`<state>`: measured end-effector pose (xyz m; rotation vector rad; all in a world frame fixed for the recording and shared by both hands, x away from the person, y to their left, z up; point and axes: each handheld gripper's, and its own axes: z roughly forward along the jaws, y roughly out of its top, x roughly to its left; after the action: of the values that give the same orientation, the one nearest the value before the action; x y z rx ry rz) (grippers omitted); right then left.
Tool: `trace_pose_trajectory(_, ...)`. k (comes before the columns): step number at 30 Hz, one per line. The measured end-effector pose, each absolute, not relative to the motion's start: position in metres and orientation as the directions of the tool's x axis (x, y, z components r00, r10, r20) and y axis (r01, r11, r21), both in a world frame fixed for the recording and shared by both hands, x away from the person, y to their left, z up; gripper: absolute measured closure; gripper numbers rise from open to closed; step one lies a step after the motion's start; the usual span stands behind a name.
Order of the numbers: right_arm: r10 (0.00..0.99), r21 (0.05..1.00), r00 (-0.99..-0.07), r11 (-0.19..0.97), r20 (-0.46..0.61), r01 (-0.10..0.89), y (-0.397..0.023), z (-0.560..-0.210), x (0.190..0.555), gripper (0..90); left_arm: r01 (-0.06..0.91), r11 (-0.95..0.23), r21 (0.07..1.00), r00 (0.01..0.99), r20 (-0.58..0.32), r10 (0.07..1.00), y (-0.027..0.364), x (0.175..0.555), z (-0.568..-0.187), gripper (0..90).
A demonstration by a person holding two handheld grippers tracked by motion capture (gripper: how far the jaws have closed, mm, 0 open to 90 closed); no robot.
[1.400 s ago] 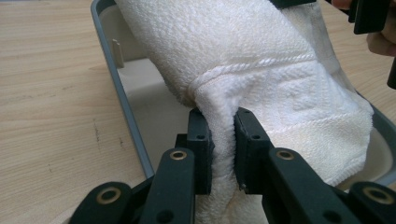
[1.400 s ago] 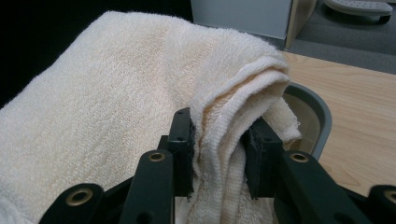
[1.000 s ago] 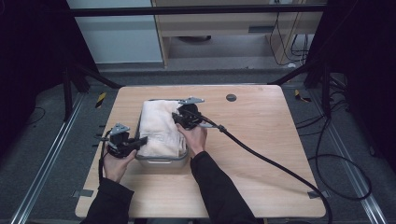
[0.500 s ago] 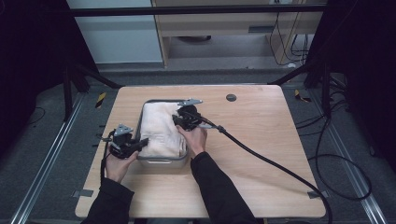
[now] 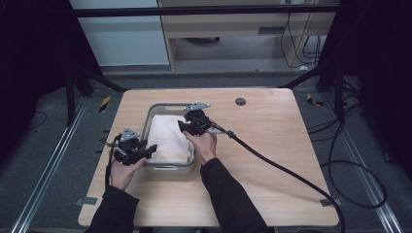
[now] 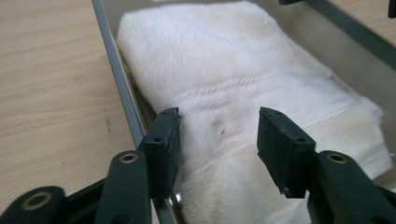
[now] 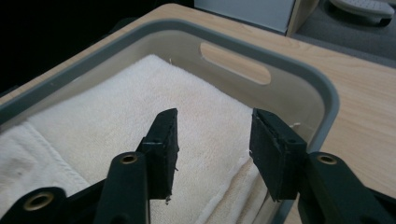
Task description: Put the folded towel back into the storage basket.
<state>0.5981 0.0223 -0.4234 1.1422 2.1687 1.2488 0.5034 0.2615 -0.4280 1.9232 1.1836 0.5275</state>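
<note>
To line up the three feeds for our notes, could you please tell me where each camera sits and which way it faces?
High view: fixed above the person's side, looking forward and down on the table; forearms, left gripper and right gripper show.
Left gripper view: rides that gripper, looking along its open jaws at the towel over the tub rim.
Right gripper view: rides that gripper, its open jaws above the towel, facing the tub's handle slot.
All share towel and tub.
</note>
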Motion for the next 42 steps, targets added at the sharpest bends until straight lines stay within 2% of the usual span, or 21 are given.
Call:
trace_pose_trajectory(10, 0.799, 0.881, -0.599, 0.251, 0.045, 0.402, 0.000, -0.396, 0.585, 34.6, 0.483, -0.196, 0.854, 0.483, -0.073, 0.873, 0.270, 0.492, -0.410, 38.9)
trace_pose_trajectory(20, 0.796, 0.889, -0.603, 0.240, 0.049, 0.390, -0.041, -0.384, 0.566, 21.0, 0.470, -0.178, 0.865, 0.484, -0.084, 0.871, 0.281, 0.479, -0.408, 29.6)
trace_pose_trajectory(30, 0.808, 0.896, -0.582, 0.191, 0.088, 0.400, -0.100, -0.393, 0.538, 15.4, 0.460, -0.156, 0.874, 0.484, -0.100, 0.869, 0.290, 0.471, -0.416, 24.3)
trace_pose_trajectory(42, 0.851, 0.890, -0.517, 0.161, 0.095, 0.428, -0.172, -0.419, 0.504, 12.2, 0.453, -0.160, 0.877, 0.481, -0.089, 0.872, 0.304, 0.450, -0.431, 23.8)
